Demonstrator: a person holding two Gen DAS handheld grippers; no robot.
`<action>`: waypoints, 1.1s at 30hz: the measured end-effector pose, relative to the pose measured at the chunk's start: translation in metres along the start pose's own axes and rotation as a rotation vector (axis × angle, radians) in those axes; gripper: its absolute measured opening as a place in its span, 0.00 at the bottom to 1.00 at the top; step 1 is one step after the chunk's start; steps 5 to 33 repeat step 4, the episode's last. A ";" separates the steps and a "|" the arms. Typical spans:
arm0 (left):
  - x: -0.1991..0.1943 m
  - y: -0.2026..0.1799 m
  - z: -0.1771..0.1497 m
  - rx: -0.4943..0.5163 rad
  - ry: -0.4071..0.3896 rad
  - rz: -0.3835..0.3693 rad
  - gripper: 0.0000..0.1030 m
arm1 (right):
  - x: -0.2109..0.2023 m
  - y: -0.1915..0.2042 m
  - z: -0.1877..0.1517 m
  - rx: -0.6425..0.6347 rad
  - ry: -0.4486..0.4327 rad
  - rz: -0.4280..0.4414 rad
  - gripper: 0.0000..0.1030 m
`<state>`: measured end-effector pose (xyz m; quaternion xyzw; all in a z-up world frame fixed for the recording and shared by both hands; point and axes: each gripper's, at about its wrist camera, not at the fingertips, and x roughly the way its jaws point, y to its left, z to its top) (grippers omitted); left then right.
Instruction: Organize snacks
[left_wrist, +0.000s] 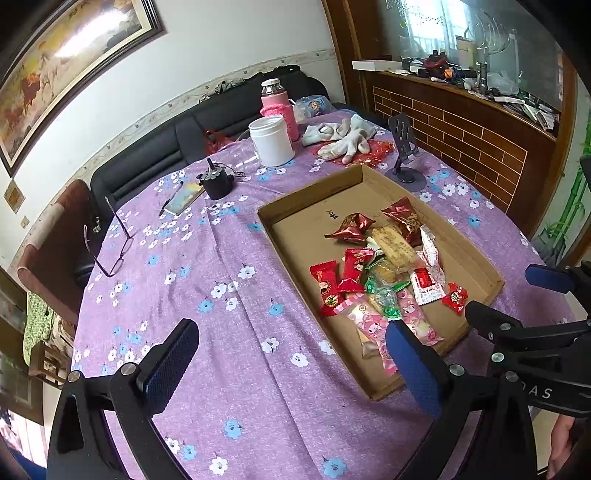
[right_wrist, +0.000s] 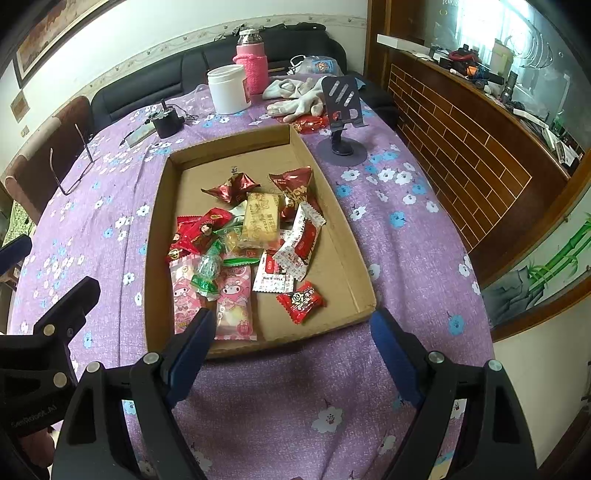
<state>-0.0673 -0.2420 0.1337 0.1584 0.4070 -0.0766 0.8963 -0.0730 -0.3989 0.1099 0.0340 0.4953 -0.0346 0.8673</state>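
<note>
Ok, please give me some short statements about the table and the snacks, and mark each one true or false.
1. The wrapped snacks lie inside the shallow brown cardboard tray. True.
2. The right tongs grip a red candy. False: they are open and hold nothing.
3. The white plastic jar stands inside the tray. False: it stands on the purple flowered tablecloth, beyond the tray.
4. The left tongs are open and empty. True.
5. Thin-framed eyeglasses lie on the tablecloth. True.

One cardboard tray (right_wrist: 343, 258), two pink snack packs (right_wrist: 236, 306), one white jar (right_wrist: 227, 90), one pair of glasses (right_wrist: 70, 166).
</note>
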 end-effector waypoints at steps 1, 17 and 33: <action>0.000 0.000 0.000 -0.001 -0.002 0.004 0.99 | 0.000 0.000 0.000 0.002 -0.001 0.000 0.82; -0.001 -0.001 0.001 0.001 -0.004 0.006 0.99 | 0.000 -0.002 0.001 0.005 -0.003 0.002 0.82; -0.001 -0.001 0.001 0.001 -0.004 0.006 0.99 | 0.000 -0.002 0.001 0.005 -0.003 0.002 0.82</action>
